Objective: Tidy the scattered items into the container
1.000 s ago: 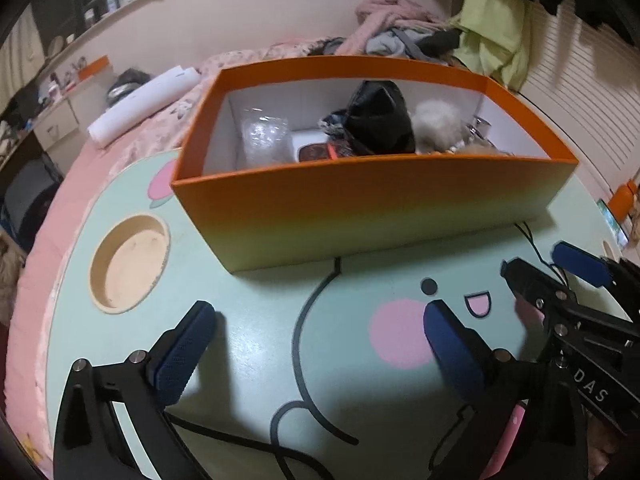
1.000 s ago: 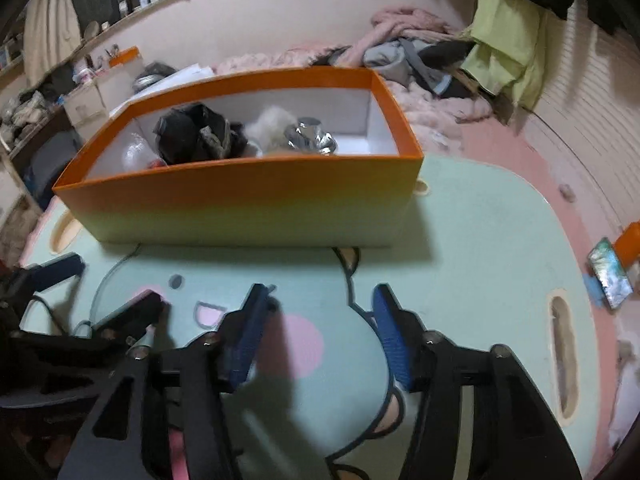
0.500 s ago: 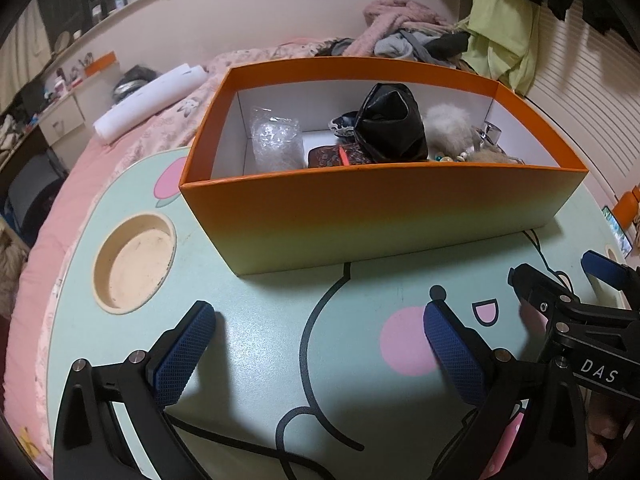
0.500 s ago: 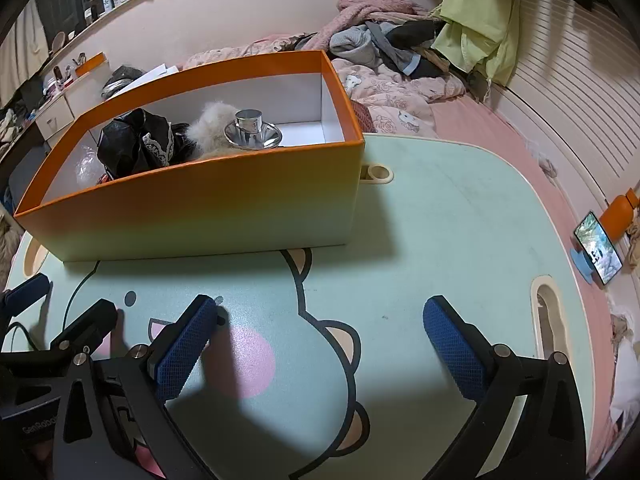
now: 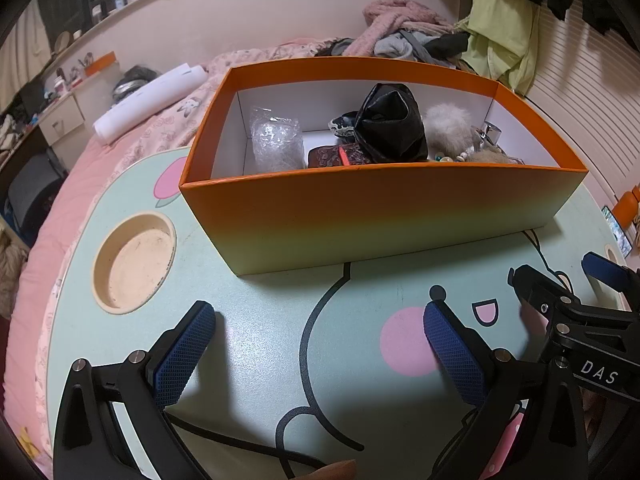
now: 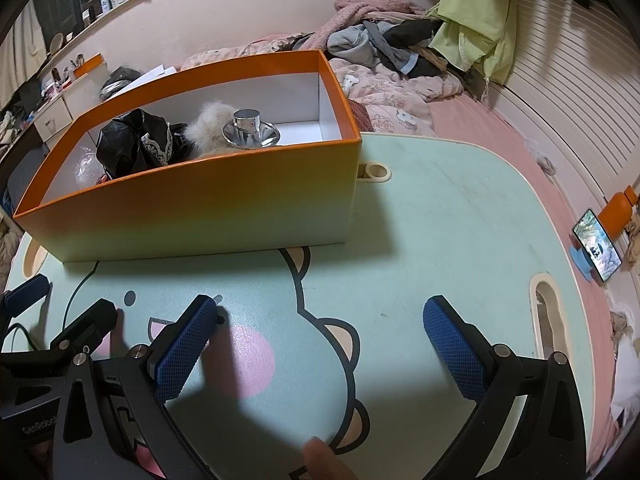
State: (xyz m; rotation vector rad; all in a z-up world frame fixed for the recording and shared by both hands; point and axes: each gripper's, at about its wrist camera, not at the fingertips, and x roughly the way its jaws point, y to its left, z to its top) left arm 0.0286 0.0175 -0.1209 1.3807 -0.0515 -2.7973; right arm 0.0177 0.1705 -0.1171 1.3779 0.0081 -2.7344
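The orange box (image 5: 380, 216) stands on the mint table (image 5: 260, 340) — a black pouch (image 5: 390, 124), bubble-wrap packet (image 5: 276, 144) and fur pompom (image 5: 450, 126) inside. Before the box, the left gripper (image 5: 320, 354) hangs spread wide and empty — the right gripper (image 5: 560, 284) beside it.

At upper right we see a heap of clothes (image 6: 384, 36) on the pink bedding (image 6: 400, 96). A phone (image 6: 598, 250) stands at the right edge, a white paper roll (image 5: 148, 100) lies upper left.
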